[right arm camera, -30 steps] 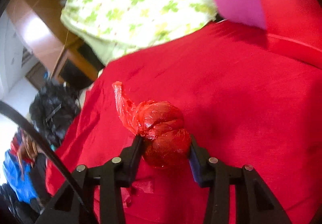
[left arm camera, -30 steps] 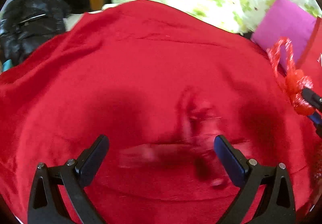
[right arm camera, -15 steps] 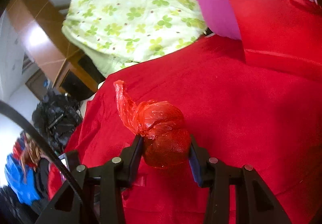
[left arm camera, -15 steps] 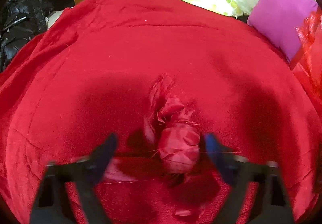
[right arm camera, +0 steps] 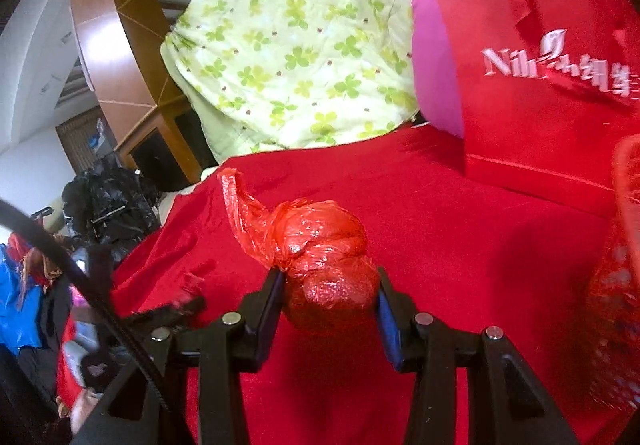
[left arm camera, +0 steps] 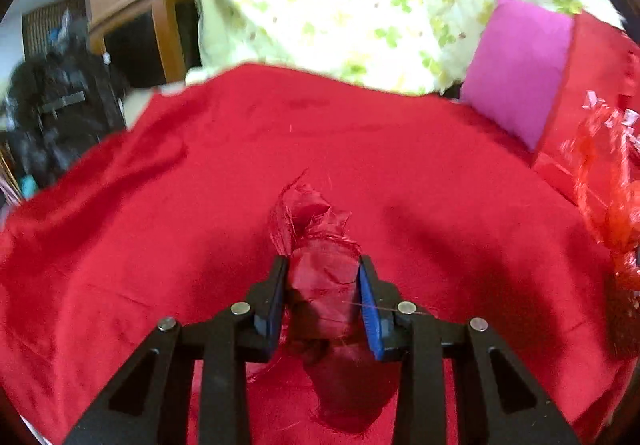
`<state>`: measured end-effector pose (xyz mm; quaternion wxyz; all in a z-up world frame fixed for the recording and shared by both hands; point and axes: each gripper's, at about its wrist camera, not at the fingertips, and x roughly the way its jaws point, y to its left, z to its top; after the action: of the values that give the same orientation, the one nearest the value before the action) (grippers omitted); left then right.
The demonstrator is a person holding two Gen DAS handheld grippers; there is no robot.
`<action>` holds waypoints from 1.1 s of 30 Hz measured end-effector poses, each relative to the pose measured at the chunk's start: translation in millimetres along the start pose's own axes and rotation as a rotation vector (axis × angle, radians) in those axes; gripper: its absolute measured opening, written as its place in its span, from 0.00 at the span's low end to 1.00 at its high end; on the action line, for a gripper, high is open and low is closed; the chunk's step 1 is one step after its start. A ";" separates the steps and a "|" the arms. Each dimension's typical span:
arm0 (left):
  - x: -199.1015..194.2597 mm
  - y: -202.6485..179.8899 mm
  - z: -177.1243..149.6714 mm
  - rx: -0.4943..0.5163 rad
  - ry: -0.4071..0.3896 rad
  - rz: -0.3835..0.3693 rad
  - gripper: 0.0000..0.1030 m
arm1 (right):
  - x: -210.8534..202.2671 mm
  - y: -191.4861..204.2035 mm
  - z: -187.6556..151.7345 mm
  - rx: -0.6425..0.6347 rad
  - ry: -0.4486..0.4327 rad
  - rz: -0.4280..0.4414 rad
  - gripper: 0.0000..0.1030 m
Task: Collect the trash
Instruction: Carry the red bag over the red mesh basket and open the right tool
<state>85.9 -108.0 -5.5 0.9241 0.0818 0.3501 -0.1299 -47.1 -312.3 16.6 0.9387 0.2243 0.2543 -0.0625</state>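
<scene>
both grippers hold red trash over the red blanket

the left gripper (left arm camera: 323, 287) has its jaws pinched on a frayed dark red cloth scrap (left arm camera: 320, 245) above the red blanket (left arm camera: 160, 213). the right gripper (right arm camera: 330, 295) has its jaws clamped on a knotted red plastic bag (right arm camera: 320, 245), above the same blanket. a red paper gift bag (right arm camera: 540, 93) stands on the blanket's far side, beside a pink pillow (left arm camera: 520, 69) and a clover-print quilt (right arm camera: 288, 37).
</scene>
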 end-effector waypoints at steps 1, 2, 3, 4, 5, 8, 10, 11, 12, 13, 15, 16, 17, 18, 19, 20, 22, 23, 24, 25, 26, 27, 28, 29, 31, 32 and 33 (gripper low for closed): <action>-10.8 -3.1 1.6 0.017 -0.022 0.004 0.34 | -12.1 -2.9 -2.1 -0.002 -0.013 -0.006 0.45; -26.7 -10.4 3.5 0.045 -0.054 0.008 0.35 | -24.2 -5.7 -3.6 -0.003 -0.025 -0.012 0.45; -38.3 -18.4 5.2 0.065 -0.076 0.009 0.35 | -37.2 -9.1 -4.3 0.002 -0.035 -0.016 0.45; -50.3 -26.5 5.5 0.084 -0.101 0.004 0.35 | -47.0 -12.0 -3.8 0.005 -0.042 -0.017 0.45; -62.9 -35.8 7.0 0.105 -0.125 -0.006 0.35 | -60.7 -15.8 -2.1 0.009 -0.057 -0.023 0.45; -99.6 -64.6 7.3 0.171 -0.184 -0.048 0.35 | -97.9 -24.7 6.2 0.020 -0.114 -0.048 0.45; -119.8 -85.4 8.8 0.208 -0.218 -0.090 0.35 | -127.8 -34.6 12.1 0.034 -0.160 -0.059 0.45; -132.1 -99.7 8.8 0.232 -0.236 -0.113 0.35 | -138.9 -39.3 13.8 0.041 -0.176 -0.066 0.45; -140.9 -110.9 8.9 0.253 -0.249 -0.132 0.35 | -149.8 -45.3 15.2 0.051 -0.187 -0.074 0.45; -147.6 -121.7 8.6 0.270 -0.260 -0.151 0.35 | -160.7 -52.5 16.0 0.063 -0.196 -0.085 0.45; -160.1 -143.8 10.8 0.301 -0.278 -0.207 0.35 | -181.8 -68.4 16.0 0.081 -0.220 -0.117 0.45; -166.6 -157.9 10.8 0.319 -0.282 -0.233 0.35 | -191.1 -76.4 16.0 0.085 -0.229 -0.138 0.45; -168.2 -170.0 10.4 0.339 -0.282 -0.255 0.35 | -198.5 -83.7 15.6 0.089 -0.237 -0.159 0.45; -171.0 -180.9 9.9 0.354 -0.280 -0.277 0.35 | -205.3 -92.5 14.8 0.098 -0.244 -0.176 0.45; -172.9 -190.5 9.8 0.364 -0.275 -0.302 0.35 | -211.2 -101.7 14.6 0.114 -0.250 -0.185 0.45; -174.6 -201.0 9.0 0.372 -0.263 -0.339 0.35 | -216.7 -111.1 14.1 0.131 -0.254 -0.191 0.45; -171.1 -221.2 7.2 0.388 -0.240 -0.399 0.35 | -222.4 -128.1 14.4 0.159 -0.261 -0.212 0.45; -169.4 -235.3 6.7 0.397 -0.228 -0.436 0.35 | -226.5 -140.4 13.4 0.181 -0.265 -0.234 0.45; -167.1 -244.6 7.1 0.404 -0.219 -0.468 0.35 | -229.2 -149.3 12.5 0.197 -0.265 -0.246 0.45; -166.9 -254.5 6.6 0.411 -0.210 -0.508 0.35 | -231.5 -160.6 11.3 0.219 -0.261 -0.255 0.45; -163.8 -263.8 6.7 0.420 -0.199 -0.546 0.35 | -233.5 -172.2 9.4 0.242 -0.258 -0.260 0.46; -160.2 -273.8 6.7 0.433 -0.182 -0.582 0.35 | -233.8 -178.9 8.1 0.254 -0.255 -0.261 0.46; -156.3 -282.2 6.1 0.446 -0.162 -0.608 0.35 | -233.7 -188.0 6.7 0.271 -0.248 -0.264 0.47; -152.2 -291.2 4.4 0.453 -0.141 -0.630 0.37 | -232.8 -196.7 5.3 0.286 -0.239 -0.270 0.47; -144.8 -305.1 1.0 0.459 -0.108 -0.674 0.37 | -229.3 -208.7 2.1 0.314 -0.222 -0.267 0.47; -140.6 -311.4 -0.4 0.463 -0.094 -0.685 0.43 | -228.6 -215.5 0.0 0.332 -0.213 -0.257 0.48; -136.2 -317.9 -2.2 0.468 -0.080 -0.691 0.49 | -226.6 -220.9 -1.4 0.350 -0.202 -0.245 0.50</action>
<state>-108.3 -385.6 64.8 0.7955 0.1623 0.2817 -0.5114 -294.3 -507.9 44.0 0.8916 0.3437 0.1695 -0.2414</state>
